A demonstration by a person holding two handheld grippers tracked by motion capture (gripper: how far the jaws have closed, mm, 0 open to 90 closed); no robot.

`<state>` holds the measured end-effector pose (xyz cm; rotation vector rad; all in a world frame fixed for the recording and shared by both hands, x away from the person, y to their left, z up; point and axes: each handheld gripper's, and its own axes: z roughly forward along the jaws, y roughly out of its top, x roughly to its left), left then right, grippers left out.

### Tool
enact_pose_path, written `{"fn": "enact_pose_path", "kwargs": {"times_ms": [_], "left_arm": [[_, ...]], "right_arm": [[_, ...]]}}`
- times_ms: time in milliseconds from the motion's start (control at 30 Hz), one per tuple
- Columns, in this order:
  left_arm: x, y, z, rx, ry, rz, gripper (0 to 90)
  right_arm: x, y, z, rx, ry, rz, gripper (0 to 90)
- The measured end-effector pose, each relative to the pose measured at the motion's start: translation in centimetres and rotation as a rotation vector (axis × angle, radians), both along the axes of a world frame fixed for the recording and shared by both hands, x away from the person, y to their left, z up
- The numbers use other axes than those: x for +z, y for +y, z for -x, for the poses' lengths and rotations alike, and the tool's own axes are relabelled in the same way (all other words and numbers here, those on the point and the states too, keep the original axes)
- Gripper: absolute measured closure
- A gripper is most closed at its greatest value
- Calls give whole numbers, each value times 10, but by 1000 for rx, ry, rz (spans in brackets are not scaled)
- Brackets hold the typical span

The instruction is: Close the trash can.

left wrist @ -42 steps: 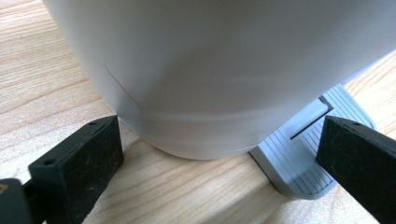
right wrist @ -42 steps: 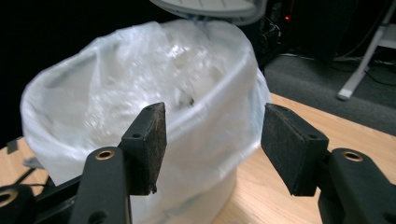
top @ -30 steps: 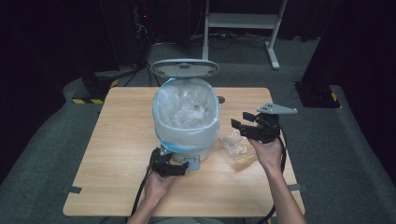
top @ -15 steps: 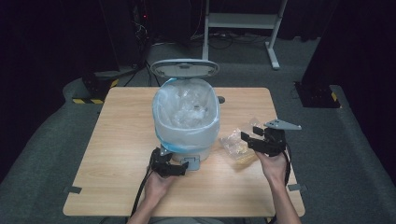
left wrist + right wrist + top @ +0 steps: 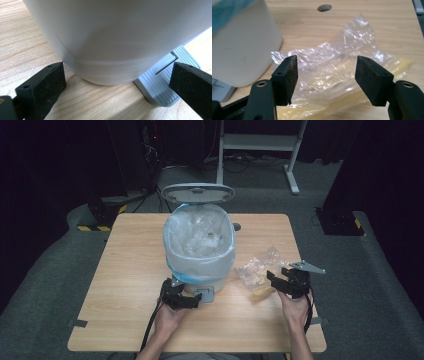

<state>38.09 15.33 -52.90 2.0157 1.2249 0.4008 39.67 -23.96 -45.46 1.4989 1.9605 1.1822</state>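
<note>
Our right gripper (image 5: 325, 80) has just been widening its fingers (image 5: 287, 78), which stand apart over the clear plastic bag (image 5: 332, 75) beside the bin (image 5: 200, 250). Our left gripper (image 5: 117, 87) is open at the pedal (image 5: 162, 85). We risk pinching only film, so it slips. Pale wood tabletop (image 5: 125, 270), dark room.

Both claws (image 5: 196, 300) (image 5: 274, 281) agape (right widening)
</note>
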Motion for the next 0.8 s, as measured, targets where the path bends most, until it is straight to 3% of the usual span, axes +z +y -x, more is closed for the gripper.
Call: {"fn": "enact_pose_path", "kwargs": {"times_ms": [400, 800], "left_arm": [[0, 0, 0, -1, 0, -1, 4], [0, 0, 0, -3, -2, -6, 4]], "right_arm": [[-25, -19, 9, -76, 18, -72, 304], [-40, -25, 7, -139, 58, -104, 278]]}}
